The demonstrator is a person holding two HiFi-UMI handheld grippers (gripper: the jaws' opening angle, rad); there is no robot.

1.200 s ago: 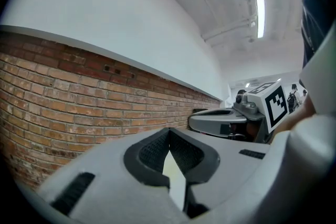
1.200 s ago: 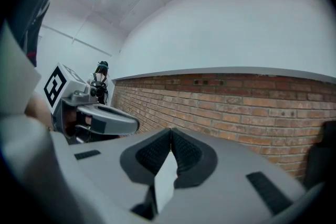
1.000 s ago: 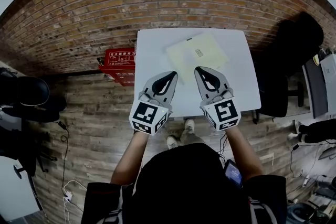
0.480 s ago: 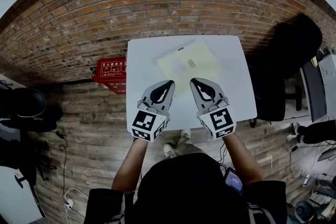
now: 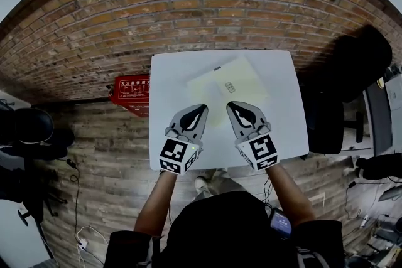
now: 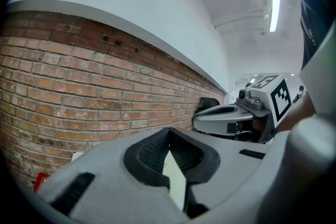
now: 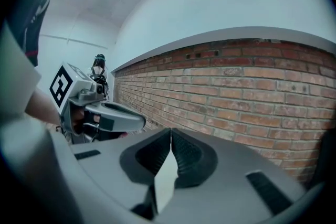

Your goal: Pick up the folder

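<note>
The jaws of the left gripper [image 5: 201, 108] and the right gripper [image 5: 231, 106] are pressed together with nothing between them. They hang side by side over the folder's near corner. The pale yellow folder [image 5: 233, 78] lies flat and skewed on the white tabletop [image 5: 173, 72]. It offers only a thin edge, so one pair of jaws should probably part first, come in low at that corner and pinch it while the other steadies the sheet.

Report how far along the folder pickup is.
Done: nothing; the folder lies flat on the table. In hand: left claw and right claw, both shut and empty, hover at its near edge. Left: open, grip the folder, lift it.
</note>
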